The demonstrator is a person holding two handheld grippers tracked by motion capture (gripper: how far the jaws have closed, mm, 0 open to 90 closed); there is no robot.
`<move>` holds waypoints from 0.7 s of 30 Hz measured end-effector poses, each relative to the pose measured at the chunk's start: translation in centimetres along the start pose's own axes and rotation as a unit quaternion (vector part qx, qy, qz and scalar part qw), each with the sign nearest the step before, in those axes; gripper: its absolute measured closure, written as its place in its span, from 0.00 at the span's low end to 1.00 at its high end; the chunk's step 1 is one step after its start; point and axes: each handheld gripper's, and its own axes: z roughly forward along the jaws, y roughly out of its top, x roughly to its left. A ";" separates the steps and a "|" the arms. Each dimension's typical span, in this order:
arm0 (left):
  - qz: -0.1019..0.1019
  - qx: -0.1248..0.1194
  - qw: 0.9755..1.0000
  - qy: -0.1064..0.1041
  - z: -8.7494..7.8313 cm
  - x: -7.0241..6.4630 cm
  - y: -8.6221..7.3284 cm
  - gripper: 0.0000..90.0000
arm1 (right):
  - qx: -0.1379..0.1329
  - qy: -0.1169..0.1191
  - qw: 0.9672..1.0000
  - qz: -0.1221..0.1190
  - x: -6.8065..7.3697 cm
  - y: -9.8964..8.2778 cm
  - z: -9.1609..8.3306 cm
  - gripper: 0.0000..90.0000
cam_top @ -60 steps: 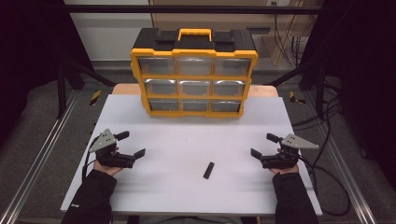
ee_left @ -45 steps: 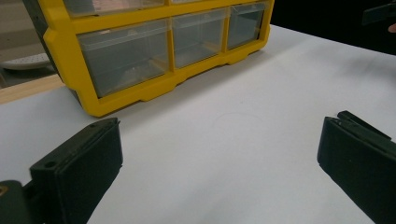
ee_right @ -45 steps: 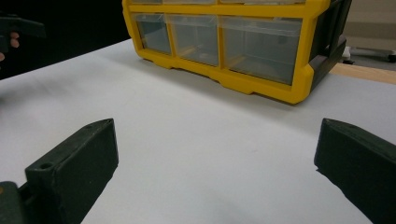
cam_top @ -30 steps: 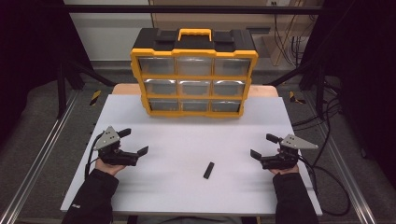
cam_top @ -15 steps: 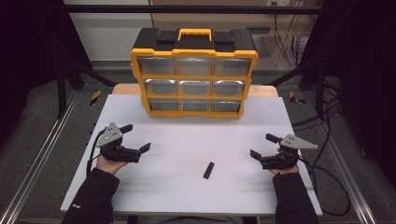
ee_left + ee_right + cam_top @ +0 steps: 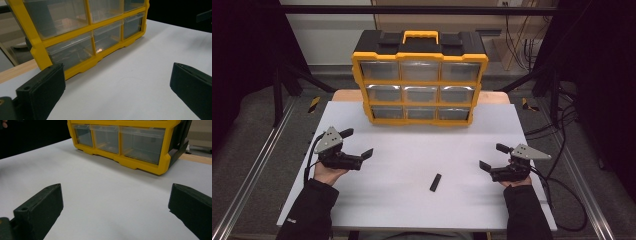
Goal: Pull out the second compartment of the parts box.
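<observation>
The white worktop carries a yellow drawer cabinet at its far edge, all drawers shut. The left gripper has lifted and swung inward over the last second, and its camera now looks at the cabinet's lower drawers; its fingers are spread wide and empty. The right gripper has not moved, fingers likewise apart and empty. The small black piece lies untouched between them, nearer the right. The left hand seems to be starting a reach.
</observation>
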 end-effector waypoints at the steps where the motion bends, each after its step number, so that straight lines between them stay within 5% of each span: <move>1: 0.003 0.001 1.000 0.000 0.1 0.0 0.1 0.00 | 0.000 0.000 1.000 0.000 0.0 0.0 0.0 0.00; 21: 0.041 0.010 0.999 0.003 1.6 0.0 2.5 0.00 | -0.001 0.003 1.000 -0.005 0.1 0.0 0.1 0.00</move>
